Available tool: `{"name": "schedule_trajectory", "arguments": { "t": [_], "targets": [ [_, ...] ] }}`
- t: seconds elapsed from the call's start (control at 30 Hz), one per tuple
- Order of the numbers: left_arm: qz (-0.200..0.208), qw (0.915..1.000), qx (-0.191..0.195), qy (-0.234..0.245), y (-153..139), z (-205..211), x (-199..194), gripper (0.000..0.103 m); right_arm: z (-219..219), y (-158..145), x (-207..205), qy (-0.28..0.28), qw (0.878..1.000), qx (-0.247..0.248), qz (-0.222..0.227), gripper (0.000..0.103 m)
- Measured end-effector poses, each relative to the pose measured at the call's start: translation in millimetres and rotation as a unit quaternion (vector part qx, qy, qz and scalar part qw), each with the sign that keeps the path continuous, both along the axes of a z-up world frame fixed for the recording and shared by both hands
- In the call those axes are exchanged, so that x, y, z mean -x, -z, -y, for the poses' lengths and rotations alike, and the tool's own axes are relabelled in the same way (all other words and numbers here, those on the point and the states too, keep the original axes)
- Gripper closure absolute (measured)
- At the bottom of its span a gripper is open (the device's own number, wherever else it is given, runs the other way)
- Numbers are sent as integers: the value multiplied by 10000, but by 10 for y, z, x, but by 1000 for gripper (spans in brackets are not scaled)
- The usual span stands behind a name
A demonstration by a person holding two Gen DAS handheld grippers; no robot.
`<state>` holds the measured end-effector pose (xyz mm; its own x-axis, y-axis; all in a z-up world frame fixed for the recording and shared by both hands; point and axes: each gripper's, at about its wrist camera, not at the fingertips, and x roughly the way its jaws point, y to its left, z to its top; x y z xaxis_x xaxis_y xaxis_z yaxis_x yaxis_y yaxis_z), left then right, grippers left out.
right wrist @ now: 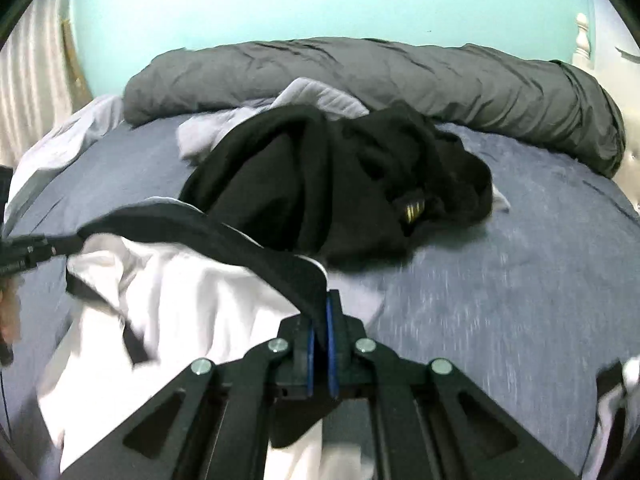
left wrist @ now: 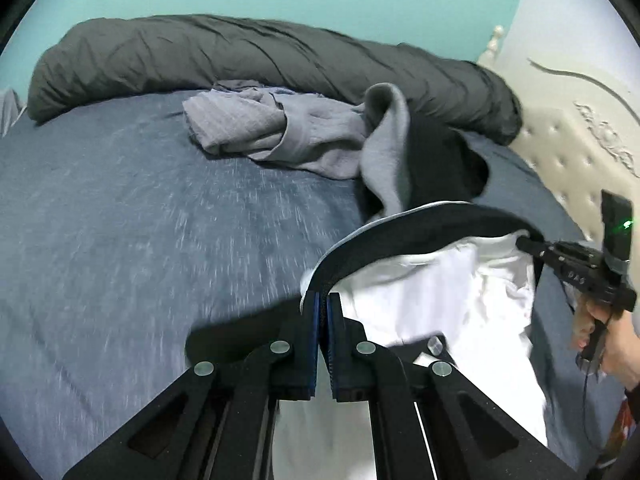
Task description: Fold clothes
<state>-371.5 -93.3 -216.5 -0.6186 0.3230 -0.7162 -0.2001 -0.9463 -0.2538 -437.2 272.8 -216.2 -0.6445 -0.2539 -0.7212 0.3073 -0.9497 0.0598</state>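
While both tongs [left wrist: 322, 304] [right wrist: 320, 300] pinch its black band [left wrist: 420, 220], the white garment [left wrist: 432, 292] hangs blurred — lower part hidden.

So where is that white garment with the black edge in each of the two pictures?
Left wrist view: the white garment hangs at lower right, its black edge stretched from the left gripper to the right gripper.
Right wrist view: the garment fills the lower left, pinched in the right gripper.
Shared landmark: the rolled dark grey duvet along the bed's far side.

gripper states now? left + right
Left gripper: shut on the white garment's black band.
Right gripper: shut on the same band's other end.
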Motion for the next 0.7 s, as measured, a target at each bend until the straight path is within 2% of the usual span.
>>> {"name": "schedule_trajectory", "arguments": {
  "t": [0.17,0.27,0.43,0.53,0.6,0.63,0.67,0.7],
  "targets": [
    [-21,10000,2,51,33,20,-674,99,-113,173,-590,-253,9983,153,511,99],
    [22,10000,-18,26,135,0,-1019,99,-35,321,-873,-493,9959,-27,755,99],
    [243,9991,-294,-199,443,12,-1418,99,10,489,-1125,-495,9930,41,1072,99],
    [249,9982,-430,-330,585,53,-1478,99,35,527,-1108,-590,9897,44,1302,96],
    [227,9972,-584,-397,621,94,-1453,97,-1,447,-1057,-510,9900,125,1308,84],
    [200,9970,-623,-406,626,105,-1444,96,-37,346,-1056,-487,9904,309,1253,70],
    [157,9973,-608,-368,614,103,-1440,94,-72,246,-1054,-463,9905,494,1198,60],
    [144,9975,-613,-322,603,100,-1439,89,-104,146,-1050,-443,9902,675,1139,58]
  ]
}}
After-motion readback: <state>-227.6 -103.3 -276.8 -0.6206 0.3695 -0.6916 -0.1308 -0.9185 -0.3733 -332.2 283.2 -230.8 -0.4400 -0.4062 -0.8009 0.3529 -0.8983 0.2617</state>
